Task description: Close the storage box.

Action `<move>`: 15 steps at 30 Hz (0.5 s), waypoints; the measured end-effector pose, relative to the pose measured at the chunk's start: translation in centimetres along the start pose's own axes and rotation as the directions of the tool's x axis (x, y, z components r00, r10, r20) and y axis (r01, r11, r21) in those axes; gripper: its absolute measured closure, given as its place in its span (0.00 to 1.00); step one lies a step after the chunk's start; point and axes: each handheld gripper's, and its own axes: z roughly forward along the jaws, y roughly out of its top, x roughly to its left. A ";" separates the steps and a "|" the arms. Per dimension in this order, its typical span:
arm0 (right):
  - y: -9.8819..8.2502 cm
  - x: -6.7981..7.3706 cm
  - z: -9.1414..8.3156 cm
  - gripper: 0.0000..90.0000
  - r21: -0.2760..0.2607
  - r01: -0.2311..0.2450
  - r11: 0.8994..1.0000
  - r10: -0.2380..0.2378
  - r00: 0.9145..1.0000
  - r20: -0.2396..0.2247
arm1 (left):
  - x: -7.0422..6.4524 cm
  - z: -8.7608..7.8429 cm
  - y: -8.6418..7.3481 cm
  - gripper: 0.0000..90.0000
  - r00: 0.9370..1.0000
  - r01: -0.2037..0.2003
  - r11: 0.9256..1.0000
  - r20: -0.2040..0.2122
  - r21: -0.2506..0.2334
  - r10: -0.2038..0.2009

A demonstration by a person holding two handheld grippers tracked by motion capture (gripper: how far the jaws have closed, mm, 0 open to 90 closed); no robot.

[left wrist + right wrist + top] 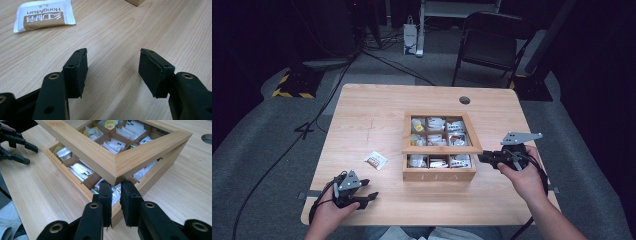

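The wooden tea box (439, 174) sits just ahead of my right gripper (115, 192), with the letters TEA across its front wall. Its lid (117, 163) is a light wooden frame with a window in it, raised at the near edge and tilted, its corner right above my jaw tips. My right jaws stand nearly closed, a narrow gap between them, under that corner of the lid; I cannot tell whether they pinch anything. Inside I count nine compartments, three rows of three, each holding white tea packets (79, 170), some with yellow or red marks.

My left gripper (113, 67) rests low over the table (377, 107), well apart from the box, jaws spread wide with only bare wood between them. One loose packet (43, 15), white with a brown label reading HongMian, lies flat on the table beyond my left jaw. One round hole (464, 100) is cut in the tabletop past the box.
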 end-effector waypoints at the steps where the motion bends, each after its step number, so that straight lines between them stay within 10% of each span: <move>1: 0.0 0.0 0.0 0.87 0.004 0.002 1.000 -0.002 1.000 0.003 | 0.0 0.0 0.0 0.46 1.000 0.000 1.000 0.001 0.000 0.000; 15: -0.9 0.4 0.6 0.84 0.060 0.019 0.998 -0.019 1.000 0.008 | 0.0 0.0 0.1 0.46 1.000 0.002 1.000 0.011 0.000 -0.002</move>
